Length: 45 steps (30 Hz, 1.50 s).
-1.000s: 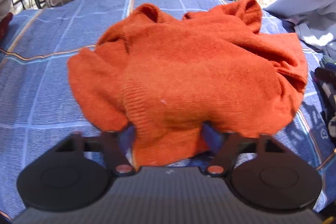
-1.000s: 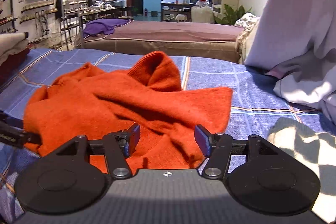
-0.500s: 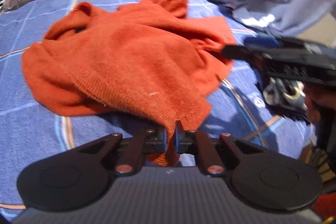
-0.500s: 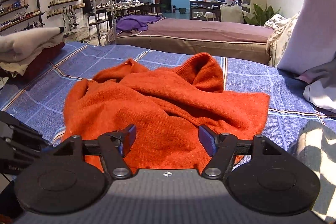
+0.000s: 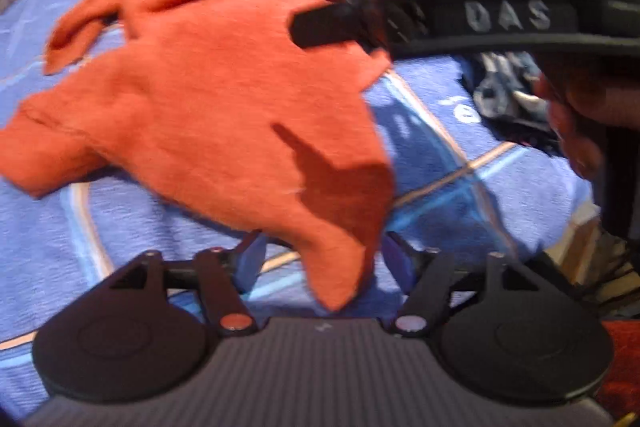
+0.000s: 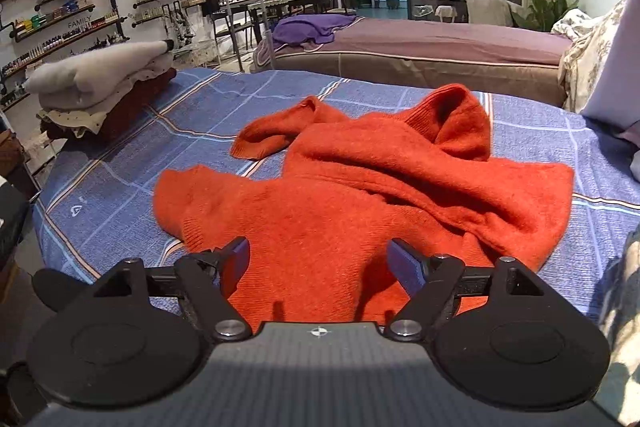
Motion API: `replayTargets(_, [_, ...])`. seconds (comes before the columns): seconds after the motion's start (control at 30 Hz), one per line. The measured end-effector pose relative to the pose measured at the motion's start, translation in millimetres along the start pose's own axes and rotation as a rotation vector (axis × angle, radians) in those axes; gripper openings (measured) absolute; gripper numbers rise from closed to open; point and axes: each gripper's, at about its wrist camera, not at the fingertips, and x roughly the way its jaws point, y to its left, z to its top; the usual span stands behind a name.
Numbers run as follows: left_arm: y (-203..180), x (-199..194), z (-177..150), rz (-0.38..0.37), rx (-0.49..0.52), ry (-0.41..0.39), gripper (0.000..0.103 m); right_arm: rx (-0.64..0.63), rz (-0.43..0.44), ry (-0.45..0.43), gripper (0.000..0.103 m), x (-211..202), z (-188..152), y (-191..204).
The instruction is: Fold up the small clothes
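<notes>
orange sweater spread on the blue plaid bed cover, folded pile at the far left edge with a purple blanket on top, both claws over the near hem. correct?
One thing is off: the top of the folded pile is a light grey-white garment, not a purple blanket. The purple blanket lies on the other bed behind, as the right wrist view shows. The rest holds: the orange sweater lies on the blue plaid bed cover, with the left claw and right claw at its near hem.

I read "DAS" in pale letters along my right gripper [image 5: 500, 19]; beside the wall shelves [image 6: 60, 7], "SAY", "BE" and "FAMILY" stand on the white wall.
</notes>
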Motion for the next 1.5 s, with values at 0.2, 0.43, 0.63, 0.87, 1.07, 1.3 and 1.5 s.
replayTargets(0.2, [50.0,-9.3,-11.9,0.172,-0.135,0.011,0.09,-0.067,0.101,0.034,0.103,18.0,-2.9,26.2])
replayTargets(0.43, [91.8,-19.3,-23.3,0.278,-0.235,0.023,0.09,-0.203,0.136,0.171,0.103,47.1,-17.0,64.9])
replayTargets(0.63, [101.1,-20.4,-26.5,0.297,-0.24,0.024,0.09,-0.396,0.015,0.275,0.103,62.9,-46.1,84.5])
replayTargets(0.87, [93.1,-16.0,-24.5,0.306,-0.205,0.039,0.091,-0.357,0.001,0.258,0.041,57.6,-55.8,68.4])
replayTargets(1.07, [91.0,-15.3,-23.5,0.311,-0.198,0.046,0.093,-0.279,0.013,0.234,0.012,49.7,-48.4,52.4])
replayTargets(1.3, [89.9,-13.4,-24.9,0.312,-0.191,0.052,0.095,-0.322,0.122,0.273,0.011,16.1,-47.1,43.6])
replayTargets(1.5, [88.7,-10.1,-25.1,0.31,-0.177,0.059,0.096,-0.427,0.095,0.444,0.011,-10.3,-67.4,23.0])
